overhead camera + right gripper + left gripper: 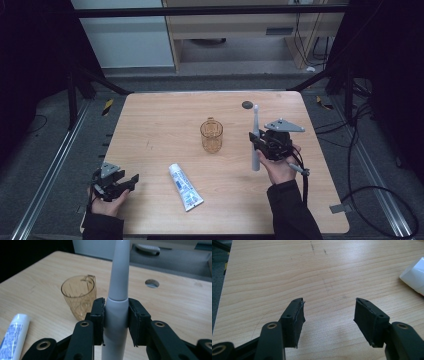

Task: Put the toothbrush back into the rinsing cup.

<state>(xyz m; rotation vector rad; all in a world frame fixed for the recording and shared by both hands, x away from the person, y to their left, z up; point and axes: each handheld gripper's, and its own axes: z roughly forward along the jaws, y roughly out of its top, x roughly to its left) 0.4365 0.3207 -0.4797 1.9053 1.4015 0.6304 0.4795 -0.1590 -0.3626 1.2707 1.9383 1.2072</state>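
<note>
A person sits at a light wood tabletop w/ a two-jaw gripper in each hand.

The right gripper is right of centre, its fingers clenched on an electric toothbrush. The brush stands roughly upright, lower end near or on the wood, brush head up toward the far edge. In the right gripper view the pads squeeze the thick white handle just below the seam where the slim neck starts.

The left gripper rests at the near left corner, fingers released and spread wide, bare wood between them.

An amber see-through mug w/ a handle stands mid-table, just left of the toothbrush. A white toothpaste tube lies flat nearer the person, between the two hands. A small round cable hole sits near the far edge.

Handling, as a judgement: the toothbrush looks stiff, smooth plastic, moderately light but bottom-heavy, so it could twist or slip in a two-pad grip; the wide handle is the right place to hold, not the thin neck. The mug seems light plastic or glass, easy to tip if nudged at the rim. The tube is soft and will dent; best taken across its middle.

Room: the left half of the tabletop is open, plenty of space there. The right gripper has the mug close by, and the right edge isn't far off. Dark frame bars slope down at both far corners.
</note>
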